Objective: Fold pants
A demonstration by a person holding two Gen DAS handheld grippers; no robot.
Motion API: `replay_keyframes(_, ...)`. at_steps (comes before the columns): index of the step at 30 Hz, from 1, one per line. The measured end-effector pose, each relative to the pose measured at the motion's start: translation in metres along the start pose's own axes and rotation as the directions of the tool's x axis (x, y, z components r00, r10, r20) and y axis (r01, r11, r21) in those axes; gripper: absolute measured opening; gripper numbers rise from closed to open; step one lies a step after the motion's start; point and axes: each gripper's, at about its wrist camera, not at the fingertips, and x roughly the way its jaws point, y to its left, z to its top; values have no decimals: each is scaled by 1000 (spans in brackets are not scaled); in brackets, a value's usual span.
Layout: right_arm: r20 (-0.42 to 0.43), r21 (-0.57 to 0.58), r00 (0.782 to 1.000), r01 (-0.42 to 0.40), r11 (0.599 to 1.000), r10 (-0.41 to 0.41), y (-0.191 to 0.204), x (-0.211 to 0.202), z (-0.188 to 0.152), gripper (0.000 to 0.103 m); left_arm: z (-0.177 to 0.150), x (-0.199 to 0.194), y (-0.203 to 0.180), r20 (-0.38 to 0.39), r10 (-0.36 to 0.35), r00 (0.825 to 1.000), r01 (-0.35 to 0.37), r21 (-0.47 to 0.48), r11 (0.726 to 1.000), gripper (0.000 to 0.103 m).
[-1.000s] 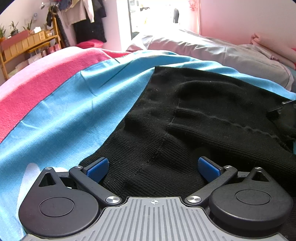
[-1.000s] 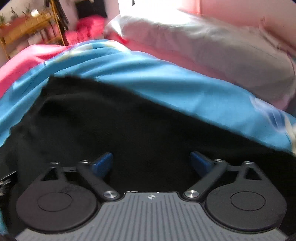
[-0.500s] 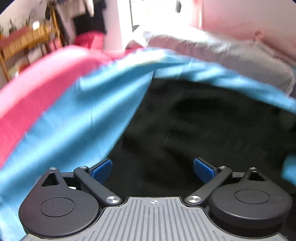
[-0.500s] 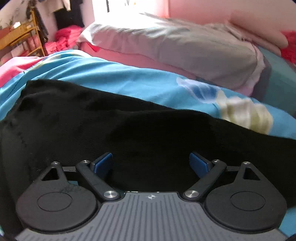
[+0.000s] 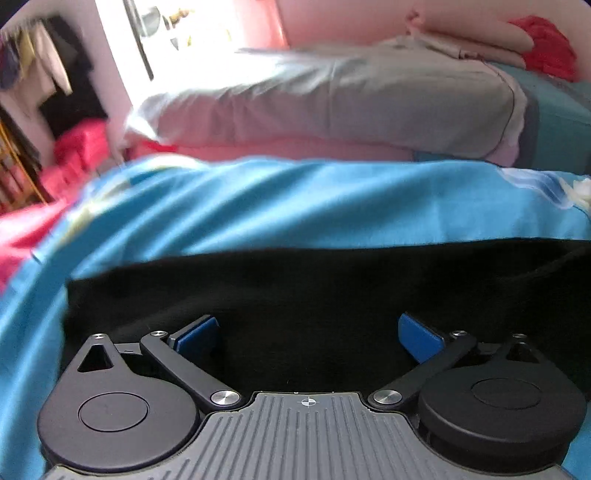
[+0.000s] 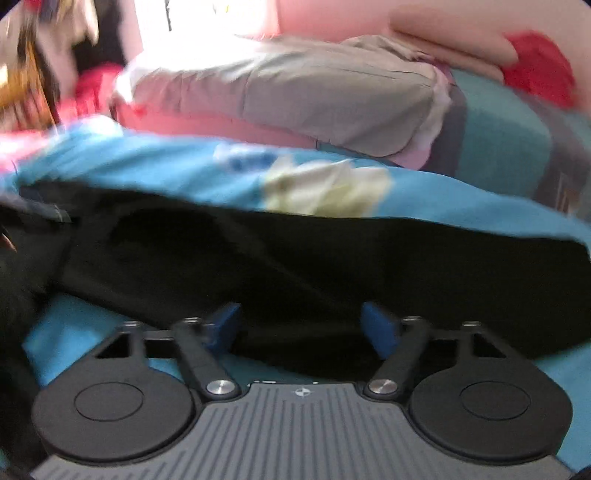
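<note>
Black pants (image 5: 314,280) lie spread across the blue bedsheet (image 5: 295,199), and we see both tools low over them. Our left gripper (image 5: 308,336) has its blue pads (image 5: 419,338) wide apart, with the dark fabric between and beneath them. Our right gripper (image 6: 301,323) is likewise spread, its pads (image 6: 376,325) at the near edge of the pants (image 6: 314,258), blue sheet (image 6: 443,192) showing below. Beyond the sheet lies a grey pillow (image 5: 351,96), with a pink wall (image 5: 351,18) behind. Both views are blurred.
</note>
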Motion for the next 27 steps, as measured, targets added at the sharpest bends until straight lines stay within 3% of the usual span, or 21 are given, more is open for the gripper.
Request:
replay_keyframes(1,37,63,999,26,998,-28,-18,-13,0,92,-1,1,6,-5,-19,1000,18,-22,1000,103)
replay_keyframes(3,127,222,981,119,968,-150,-60,-31,0,93,-3,2,8,2,-28,1000,28,-19,999,103)
replay_keyframes(6,68,474,908,335,814,-414,-123,-26,-4,90,-2,4,-2,7,1,1000,-1,-7,1000,103)
replay_keyframes(7,4,525,887,392,756,-462,-141,-17,-5,78,-2,5,-3,6,7,1000,-7,-14,1000,103)
replay_keyframes(8,-32,548,886,402,733,-462,-154,-9,-7,76,-1,5,-2,6,10,1000,-10,-20,1000,103)
replay_keyframes(9,-3,536,882,400,744,-472,-156,-6,-9,58,-2,5,-3,8,14,1000,-14,-19,1000,103)
replay_keyframes(10,32,483,894,378,790,-447,-150,-5,-9,23,-2,4,-4,11,18,1000,-18,-12,1000,103)
replay_keyframes(11,49,430,912,348,833,-406,-144,-4,-8,13,-2,3,-5,13,20,1000,-20,-3,1000,103)
replay_keyframes(12,46,352,914,363,863,-403,-136,-4,-5,12,-2,3,-5,12,20,1000,-20,5,1000,103)
replay_keyframes(13,52,271,896,412,870,-440,-134,-7,-3,11,0,3,-5,8,18,1000,-18,9,1000,103)
replay_keyframes(15,14,359,887,427,830,-462,-162,-12,-3,11,2,3,-4,-2,18,1000,-18,8,1000,103)
replay_keyframes(17,1,471,907,372,800,-421,-179,-18,-7,12,3,4,-5,-10,26,1000,-26,4,1000,103)
replay_keyframes(18,-2,460,905,378,804,-425,-175,-19,-5,16,3,4,-5,-10,31,999,-31,5,1000,103)
replay_keyframes(19,-4,440,896,399,804,-443,-169,-21,-3,31,3,4,-6,-9,34,999,-34,10,999,103)
replay_keyframes(20,1,452,876,430,782,-482,-164,-27,-1,40,4,4,-6,-12,37,999,-37,14,999,103)
replay_keyframes(21,9,477,840,474,740,-543,-162,-36,-4,54,5,3,-6,-20,38,999,-38,11,999,103)
replay_keyframes(22,33,484,794,518,705,-607,-152,-43,0,55,7,2,-5,-32,39,999,-38,6,999,103)
replay_keyframes(23,81,457,780,524,718,-621,-135,-49,3,55,9,0,-5,-38,39,999,-39,4,999,103)
replay_keyframes(24,122,402,816,480,780,-565,-117,-46,8,55,9,-3,-6,-35,40,999,-40,4,999,103)
replay_keyframes(26,132,227,921,332,916,-367,-77,-32,11,54,7,-11,-8,-14,54,998,-54,10,999,103)
replay_keyframes(27,116,159,950,270,950,-290,-61,-23,11,54,5,-14,-9,-8,51,999,-51,14,999,103)
